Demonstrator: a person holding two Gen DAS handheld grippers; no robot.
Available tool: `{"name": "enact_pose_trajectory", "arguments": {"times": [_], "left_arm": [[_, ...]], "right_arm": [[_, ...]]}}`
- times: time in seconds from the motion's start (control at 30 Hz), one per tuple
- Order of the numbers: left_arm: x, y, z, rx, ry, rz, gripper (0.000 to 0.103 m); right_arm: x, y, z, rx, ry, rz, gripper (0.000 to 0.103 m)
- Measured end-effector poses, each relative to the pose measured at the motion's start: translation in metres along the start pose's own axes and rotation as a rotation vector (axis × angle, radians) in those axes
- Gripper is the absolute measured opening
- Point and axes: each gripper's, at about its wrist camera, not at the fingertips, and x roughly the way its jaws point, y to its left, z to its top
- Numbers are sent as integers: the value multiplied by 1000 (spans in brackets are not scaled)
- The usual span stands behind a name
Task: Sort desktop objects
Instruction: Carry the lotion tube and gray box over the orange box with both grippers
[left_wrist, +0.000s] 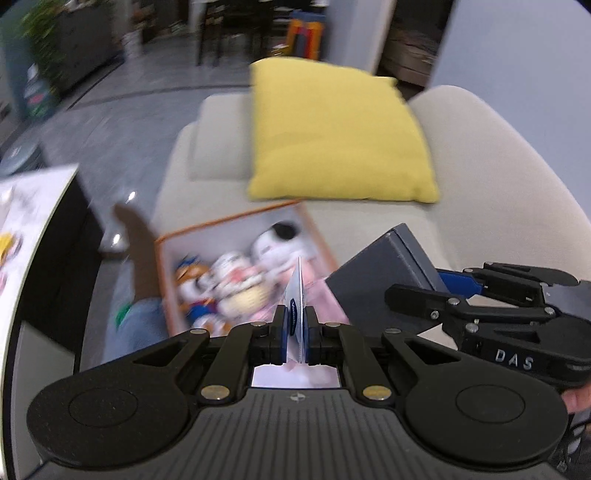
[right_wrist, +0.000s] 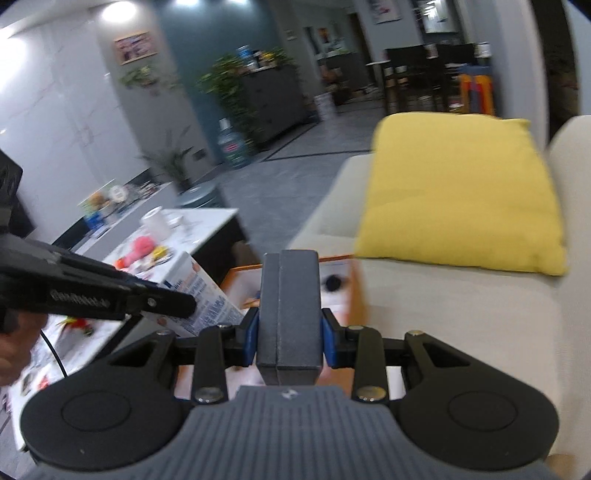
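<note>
Beige sofa (left_wrist: 480, 155): yellow cushion (left_wrist: 336, 133) propped toward its back. Orange-rimmed box (left_wrist: 236, 225) sits at the seat's front edge. White table (right_wrist: 207, 229) alongside, cluttered: pink toy (right_wrist: 138, 249), white roll (right_wrist: 157, 221).

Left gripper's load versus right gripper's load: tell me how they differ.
The Vaseline packet in the left gripper is thin, flat and white with blue print; the grey box in the right gripper is thick, blocky and plain dark grey. The packet needs nearly closed jaws; the box spreads them wider. Both are clamped, held above the orange-rimmed bin of plush toys.
</note>
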Motion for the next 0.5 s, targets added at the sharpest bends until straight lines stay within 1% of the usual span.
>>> {"name": "enact_pose_trajectory", "arguments": {"times": [0.07, 0.13, 0.3, 0.4, 0.5], "left_arm": [[8, 20, -7, -53, 6, 10, 8], [17, 36, -13, -93, 4, 18, 8], [42, 73, -30, -183, 24, 13, 8], [56, 86, -37, -224, 39, -14, 8], [65, 93, -41, -252, 32, -35, 8]], "right_arm": [[20, 18, -3, -7, 37, 29, 36], [43, 36, -9, -14, 80, 29, 36], [95, 59, -24, -26, 168, -32, 36], [120, 64, -28, -46, 197, -86, 36], [141, 60, -29, -51, 228, -123, 36]]}}
